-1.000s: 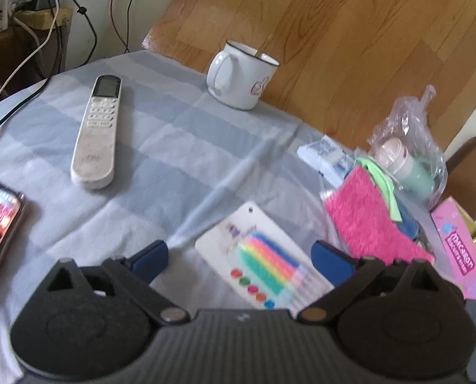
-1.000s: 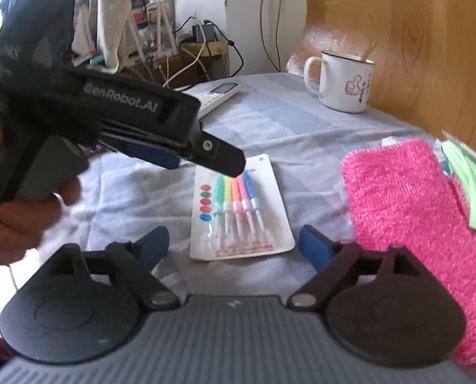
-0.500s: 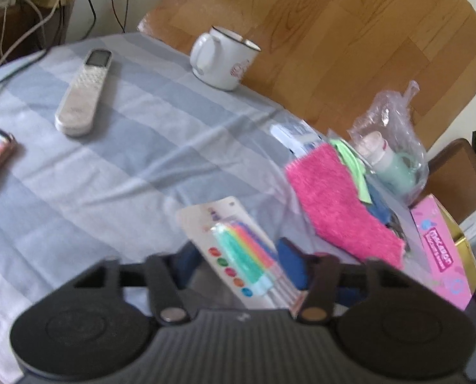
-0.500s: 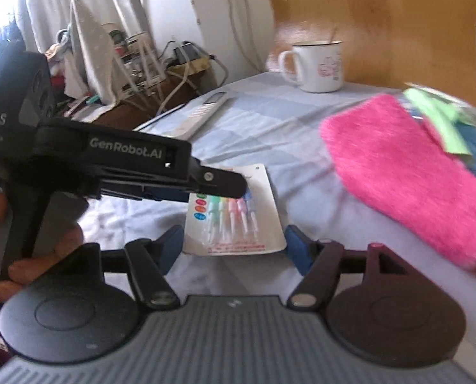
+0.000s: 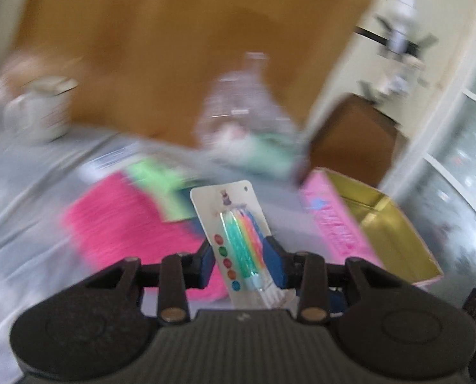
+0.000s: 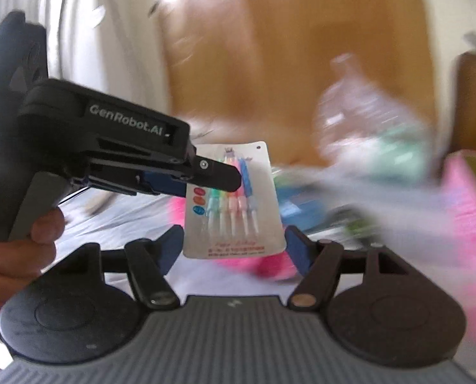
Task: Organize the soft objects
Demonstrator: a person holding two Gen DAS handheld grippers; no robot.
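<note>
Left gripper [image 5: 239, 260] clamped on candle card [image 5: 234, 230], blue pads pressing both long edges, card held up off tablecloth [image 5: 20, 224] and tilted, hang-hole end away from cam. Card w/ rainbow-coloured candles in blister plus column of coloured dots down one side. In right wrist view same card [image 6: 234, 198] seen face-on, hanging in air ahead, left gripper body [image 6: 212, 172] w/ "GenRobot.AI" lettering reaching in from left, person's hand [image 6: 20, 249] on its grip.

Right gripper [image 6: 234, 249] w/ jaws spread wide, nothing between pads; card's lower edge sits just above the gap, contact not discernible.

Heavy motion blur in both views. Pink fuzzy cloth [image 5: 132, 220] flat on tablecloth, below and left of card in left view; only a bit of pink fluff [image 6: 269, 265] visible under card in right view. Green cloth [image 5: 161, 176] lying on far end of pink one, something dark blue beside it, too blurred to ID. Pink box [image 5: 365, 220] w/ gold inside to right of card, open top. Clear plastic bag [image 5: 244, 112] w/ pale items behind, near table's far edge. White mug [image 5: 42, 115] far left on tablecloth, well apart from cloths. Wooden panel [image 5: 190, 48] behind table.
</note>
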